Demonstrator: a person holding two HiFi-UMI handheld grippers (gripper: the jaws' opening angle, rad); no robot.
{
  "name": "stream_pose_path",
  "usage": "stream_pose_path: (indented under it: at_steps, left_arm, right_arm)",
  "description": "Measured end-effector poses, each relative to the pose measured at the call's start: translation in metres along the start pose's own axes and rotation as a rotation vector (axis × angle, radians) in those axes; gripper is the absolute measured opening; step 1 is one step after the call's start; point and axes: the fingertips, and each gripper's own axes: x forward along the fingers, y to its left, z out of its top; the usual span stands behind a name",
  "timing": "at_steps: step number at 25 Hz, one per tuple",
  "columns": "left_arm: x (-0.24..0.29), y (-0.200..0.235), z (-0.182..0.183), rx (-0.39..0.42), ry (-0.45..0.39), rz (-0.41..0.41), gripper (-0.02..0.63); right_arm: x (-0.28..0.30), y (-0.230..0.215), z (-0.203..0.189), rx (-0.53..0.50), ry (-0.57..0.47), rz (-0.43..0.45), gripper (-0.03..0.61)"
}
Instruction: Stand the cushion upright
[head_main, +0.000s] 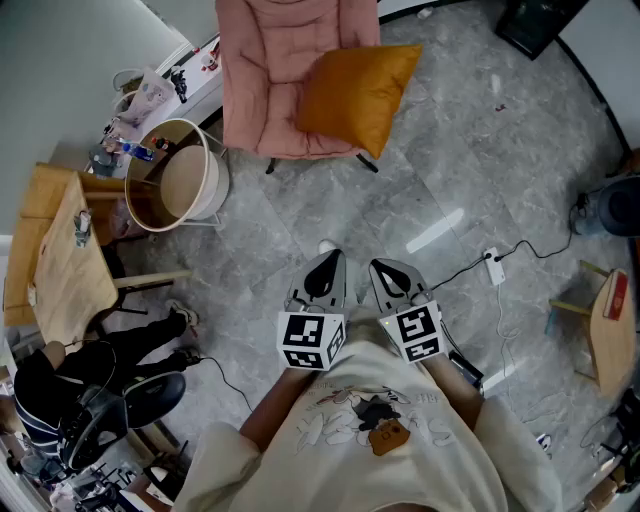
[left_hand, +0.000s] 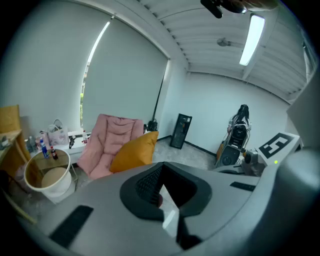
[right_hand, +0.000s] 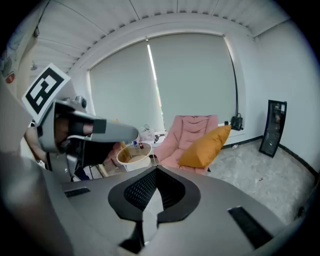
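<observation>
Left gripper (head_main: 326, 262) & right gripper (head_main: 385, 270): jaws together, nothing btwn them, both well short of the pink chair (head_main: 262, 80). Prob. task not begun, hands just parked by the body. Cushion (head_main: 355, 95) lies slumped on chair's seat, tilted, not upright; long axis diagonal, one corner pokes past chair's edge at head view's right

The left gripper (left_hand: 161, 175) is seen with its jaws pressed together and nothing between them. Beyond it, an orange cushion (left_hand: 134, 152) is propped at a tilt on a pink chair (left_hand: 111, 137). A round table (left_hand: 47, 175) is set to the chair's left.
</observation>
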Motion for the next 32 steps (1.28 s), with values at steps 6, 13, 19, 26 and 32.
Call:
stream_pose_path:
  at_steps: [6,13,19,26,32]
  left_arm:
    - [-0.013,0.025,0.000,-0.026,0.019,0.020,0.005]
    - [-0.005,0.000,0.008,0.081,0.038,-0.139,0.005]
    - [-0.030,0.057,-0.002,0.065,0.056,-0.169,0.005]
    - [-0.060,0.143,0.006,0.058,0.042,-0.243,0.005]
    - [-0.078,0.192,0.003,0.048,0.043,-0.284,0.005]
  right_arm:
    - [-0.010,-0.005,-0.007,0.034,0.004,-0.069,0.021]
    - [-0.007,-0.010,0.003,0.156,-0.068,-0.160,0.021]
    - [0.028,0.031,0.015,0.198,-0.119,-0.190,0.023]
    - [0.078,0.082,0.037,0.282,-0.136,-0.334,0.023]
    - [0.098,0.112,0.047,0.264,-0.140,-0.414,0.023]
